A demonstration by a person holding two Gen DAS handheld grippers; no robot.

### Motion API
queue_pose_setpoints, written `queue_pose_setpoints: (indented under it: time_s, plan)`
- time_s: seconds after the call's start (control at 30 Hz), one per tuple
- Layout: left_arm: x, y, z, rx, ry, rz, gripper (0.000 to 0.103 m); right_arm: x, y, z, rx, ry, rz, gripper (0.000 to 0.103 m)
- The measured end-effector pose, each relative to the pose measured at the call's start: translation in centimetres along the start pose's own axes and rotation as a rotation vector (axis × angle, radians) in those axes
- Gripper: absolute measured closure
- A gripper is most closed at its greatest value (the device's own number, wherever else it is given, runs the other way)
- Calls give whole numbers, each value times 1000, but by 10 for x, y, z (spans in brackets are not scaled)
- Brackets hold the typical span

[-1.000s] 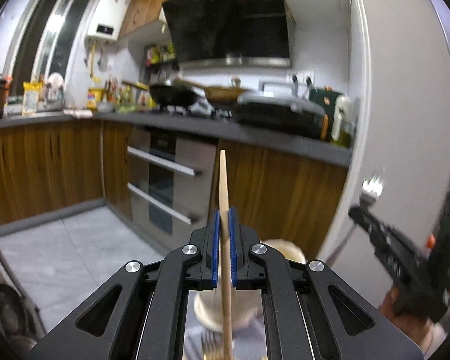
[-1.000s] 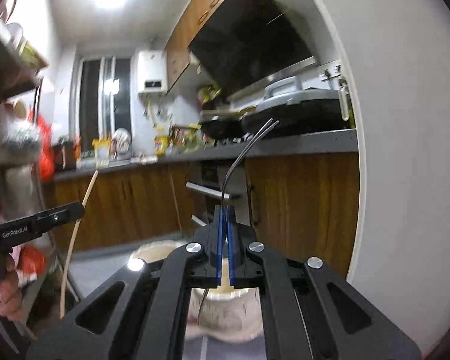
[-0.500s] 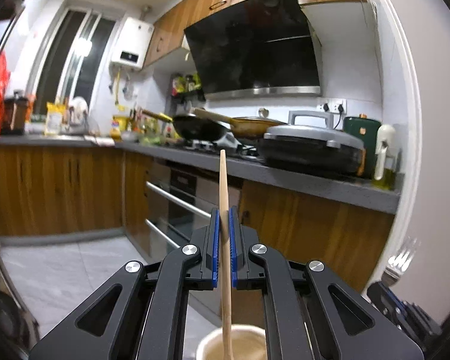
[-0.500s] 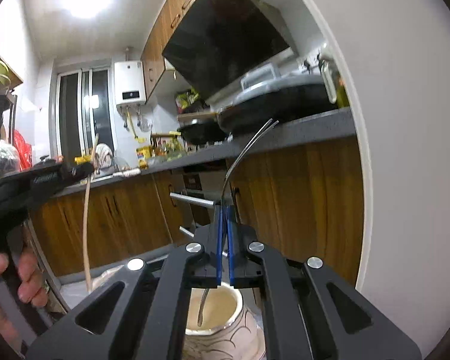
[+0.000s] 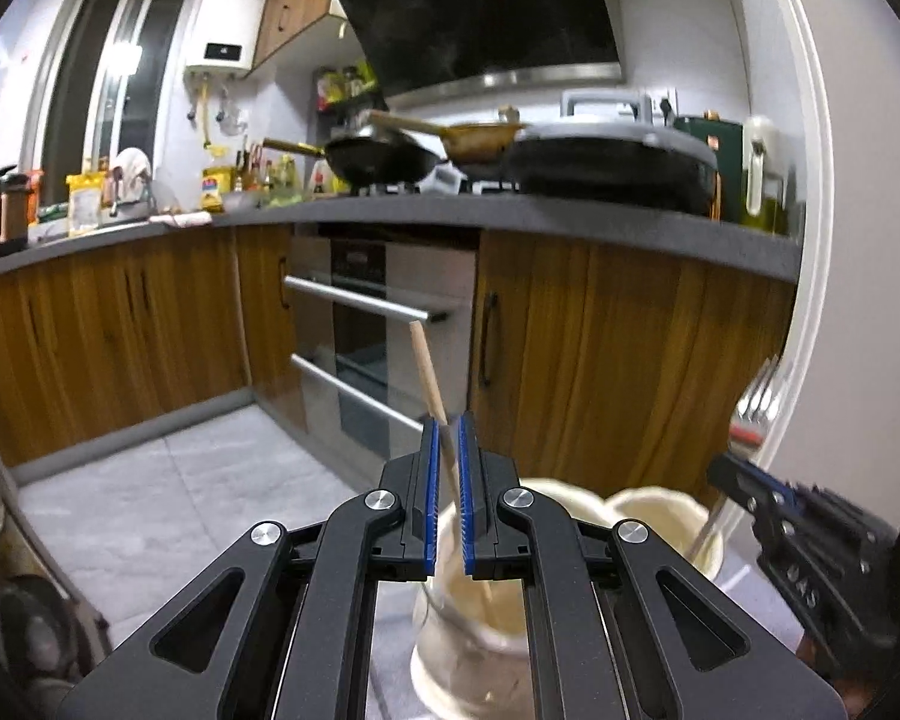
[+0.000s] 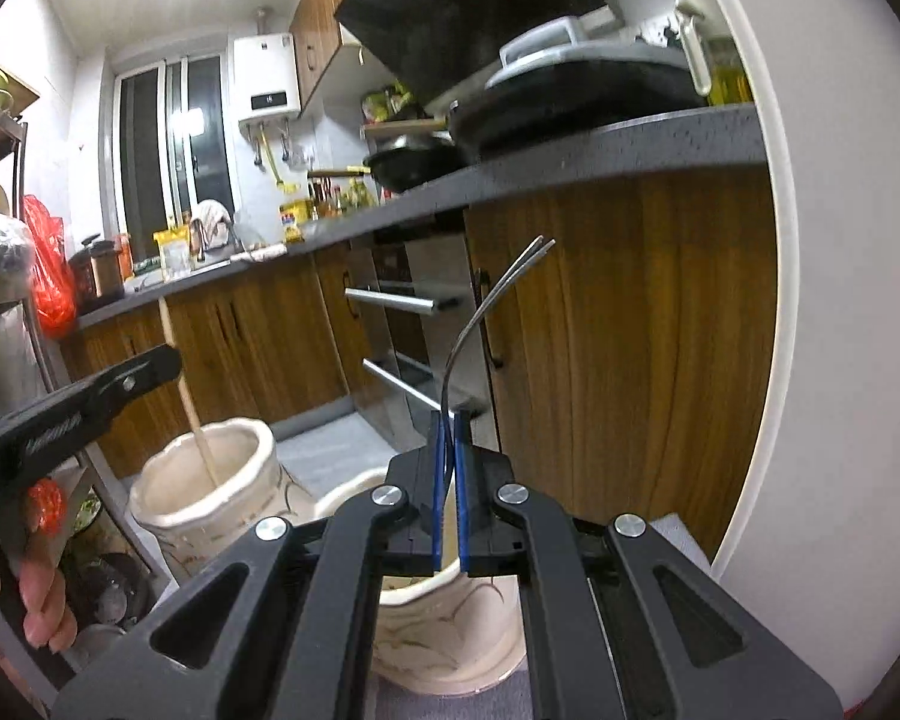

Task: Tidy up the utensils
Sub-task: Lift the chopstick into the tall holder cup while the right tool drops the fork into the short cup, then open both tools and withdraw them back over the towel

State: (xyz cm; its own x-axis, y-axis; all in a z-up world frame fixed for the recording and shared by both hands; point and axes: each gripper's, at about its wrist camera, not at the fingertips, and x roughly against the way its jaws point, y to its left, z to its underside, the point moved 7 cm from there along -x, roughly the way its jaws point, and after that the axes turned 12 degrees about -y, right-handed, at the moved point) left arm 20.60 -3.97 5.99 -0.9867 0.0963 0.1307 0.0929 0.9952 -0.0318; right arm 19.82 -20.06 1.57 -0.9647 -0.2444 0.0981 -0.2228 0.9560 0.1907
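Note:
My left gripper (image 5: pixel 447 438) stands slightly open around a wooden chopstick (image 5: pixel 429 378), which leans left with its lower end inside a cream ceramic holder (image 5: pixel 450 648). My right gripper (image 6: pixel 449 438) is slightly open around a metal fork (image 6: pixel 486 306), tines up, its handle down in a second cream holder (image 6: pixel 444 642). The right wrist view shows the left gripper (image 6: pixel 78 414), the chopstick (image 6: pixel 189 402) and its holder (image 6: pixel 210 504). The left wrist view shows the fork (image 5: pixel 756 402), the right gripper (image 5: pixel 744 480) and the second holder (image 5: pixel 666 522).
Wooden kitchen cabinets (image 5: pixel 618 360), an oven (image 5: pixel 384 336) and a dark counter (image 5: pixel 510 216) with pans stand behind. A white wall (image 6: pixel 840 300) is close on the right. A metal shelf rack (image 6: pixel 6 240) stands on the left.
Both grippers have lowered over the holders. The left jaws have parted and the chopstick now leans loose in its holder. The right jaws have parted a little around the fork.

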Motion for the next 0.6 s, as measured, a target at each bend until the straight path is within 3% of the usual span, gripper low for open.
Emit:
queue_pose_setpoints:
  time_s: [0.17, 0.23, 0.37, 0.43, 0.5, 0.6]
  plan:
    - [0, 4, 13, -9, 31, -1, 95, -6, -2, 10, -12, 60, 2, 100]
    - [0, 5, 14, -10, 36, -5, 88, -6, -3, 13, -11, 73, 5, 99]
    - [3, 9, 13, -6, 26, -14, 60, -6, -2, 12, 3, 70, 9, 97]
    - [6, 11, 11, -3, 18, -20, 52, -5, -1, 12, 7, 72, 11, 88]
    - [10, 14, 10, 4, 16, -27, 36, -2, -1, 12, 7, 67, 8, 68]
    - [19, 18, 7, 18, -2, -32, 25, 0, -1, 8, 13, 59, 10, 55]
